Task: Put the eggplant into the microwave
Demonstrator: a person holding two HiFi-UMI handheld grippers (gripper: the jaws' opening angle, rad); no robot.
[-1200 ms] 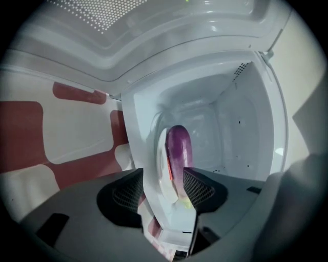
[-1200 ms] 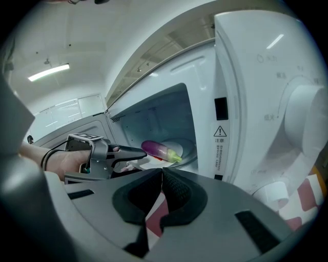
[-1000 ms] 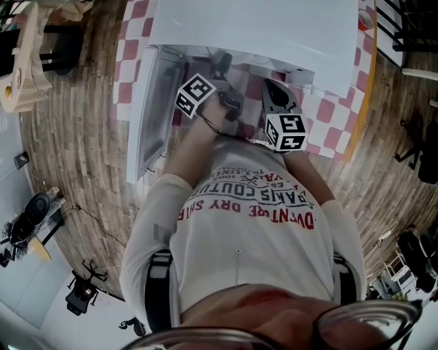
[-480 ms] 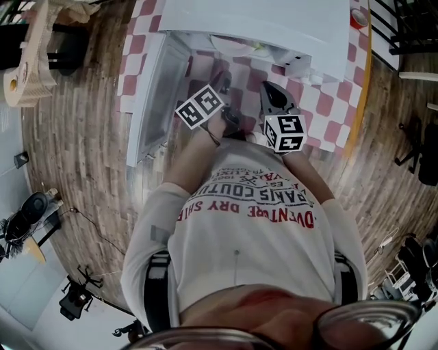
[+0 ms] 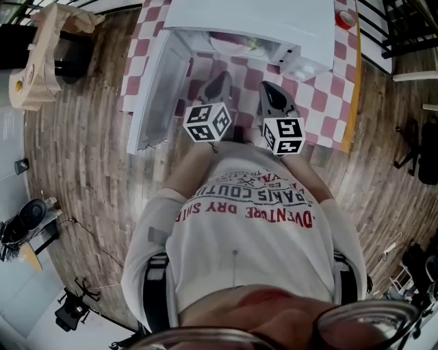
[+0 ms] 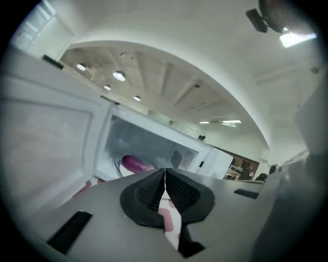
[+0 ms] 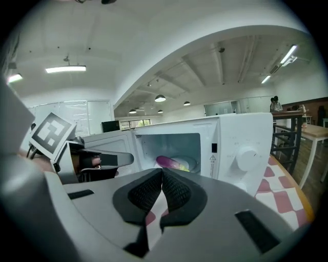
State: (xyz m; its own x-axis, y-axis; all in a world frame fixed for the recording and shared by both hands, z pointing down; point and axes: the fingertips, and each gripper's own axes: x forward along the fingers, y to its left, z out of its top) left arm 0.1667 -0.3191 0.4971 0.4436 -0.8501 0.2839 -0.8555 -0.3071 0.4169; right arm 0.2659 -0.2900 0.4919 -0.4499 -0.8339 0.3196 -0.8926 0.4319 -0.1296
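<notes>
The purple eggplant [image 6: 134, 164] [image 7: 169, 162] lies on the plate inside the white microwave [image 5: 260, 20] [image 7: 241, 148], whose door [image 5: 157, 89] [image 6: 46, 138] stands swung open to the left. My left gripper [image 5: 219, 81] [image 6: 165, 170] hangs in front of the opening. Its jaws have just been closing and now meet with nothing between them. My right gripper [image 5: 271, 94] [image 7: 162, 170] hovers beside it over the checkered cloth, shut and empty, pointing at the cavity. The left gripper [image 7: 97, 159] also shows in the right gripper view.
The microwave stands on a table with a red-and-white checkered cloth [image 5: 321, 96]. A red cup [image 5: 344, 18] sits at the table's far right corner. A cardboard stand [image 5: 34, 68] is on the wooden floor at left, and black furniture [image 5: 410, 27] at right.
Both grippers have drawn back from the microwave opening toward the person. The left one has come out from the cavity, rolled over, and its jaws have closed.
</notes>
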